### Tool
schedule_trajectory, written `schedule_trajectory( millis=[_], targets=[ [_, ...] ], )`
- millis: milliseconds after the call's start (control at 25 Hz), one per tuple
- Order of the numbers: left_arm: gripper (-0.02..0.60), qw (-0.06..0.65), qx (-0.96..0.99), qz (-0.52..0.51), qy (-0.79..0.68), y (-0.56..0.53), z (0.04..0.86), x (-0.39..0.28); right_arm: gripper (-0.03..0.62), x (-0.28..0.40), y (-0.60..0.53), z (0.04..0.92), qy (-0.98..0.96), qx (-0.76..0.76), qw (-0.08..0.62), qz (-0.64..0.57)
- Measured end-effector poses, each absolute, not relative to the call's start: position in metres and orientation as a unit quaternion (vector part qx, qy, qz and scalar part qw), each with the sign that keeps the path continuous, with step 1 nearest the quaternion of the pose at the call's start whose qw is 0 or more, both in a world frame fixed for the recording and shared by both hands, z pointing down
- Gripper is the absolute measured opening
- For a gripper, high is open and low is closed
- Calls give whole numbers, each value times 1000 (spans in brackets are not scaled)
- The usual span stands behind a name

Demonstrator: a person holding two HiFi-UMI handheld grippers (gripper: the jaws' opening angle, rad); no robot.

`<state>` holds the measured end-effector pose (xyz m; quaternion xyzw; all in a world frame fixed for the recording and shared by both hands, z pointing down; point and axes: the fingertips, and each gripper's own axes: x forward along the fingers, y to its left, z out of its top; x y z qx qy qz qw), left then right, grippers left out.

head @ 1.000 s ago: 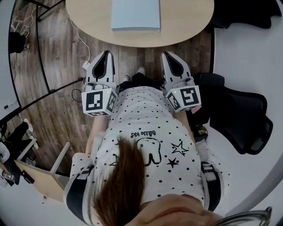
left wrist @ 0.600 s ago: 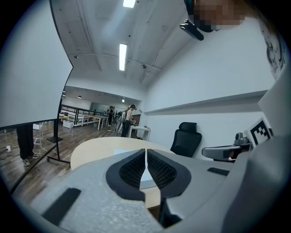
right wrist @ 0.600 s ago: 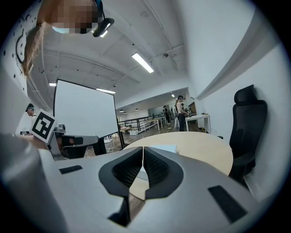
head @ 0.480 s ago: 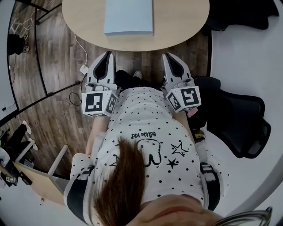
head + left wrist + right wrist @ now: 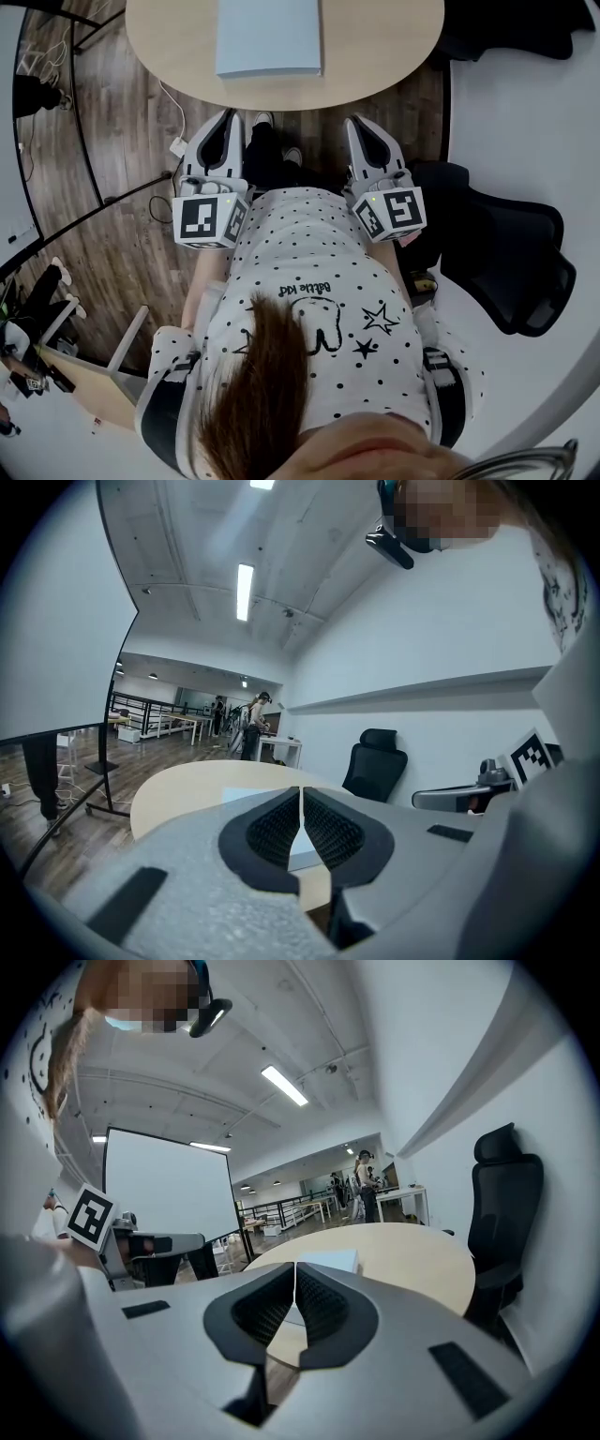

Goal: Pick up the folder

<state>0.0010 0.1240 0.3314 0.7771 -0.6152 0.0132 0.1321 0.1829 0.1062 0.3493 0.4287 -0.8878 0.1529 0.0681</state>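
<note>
The pale blue folder (image 5: 269, 37) lies flat on the round, light wooden table (image 5: 384, 56), about midway across its width, with its near edge close to the table's near rim but not over it. Nothing touches the folder, and nothing lies on it.

Both grippers are on the near side of the table, well apart from the folder and clear of the tabletop. They are held side by side in front of the person's body and point towards the table. The left gripper (image 5: 227, 117) has its ribbed black pads (image 5: 274, 829) pressed together with nothing between them. The right gripper (image 5: 357, 123) is closed the same way, pads meeting along a thin seam, and it is empty too. Each one carries its marker cube at the near end, the left cube (image 5: 208, 218) and the right cube (image 5: 392, 211), just in front of the person's dotted white shirt (image 5: 309, 281).

Between the grippers, the person's shoes (image 5: 263, 120) rest on the dark wooden floor (image 5: 122, 187) just beside the table's edge. A white cable (image 5: 167, 94) trails over the floor on the left. A black office chair (image 5: 506, 253) stands on the right, near the right gripper
</note>
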Motion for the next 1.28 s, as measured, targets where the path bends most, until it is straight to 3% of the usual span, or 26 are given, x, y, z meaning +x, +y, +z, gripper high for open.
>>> schedule_trajectory(
  millis=[320,1280],
  targets=[
    [26,138,782,14,-607,93,327,0,9,186,85,348,-879,441,74,166],
    [26,160,802,16,-575,-62,350,-99,9,98,-40,359,-846,494,97,176]
  ],
)
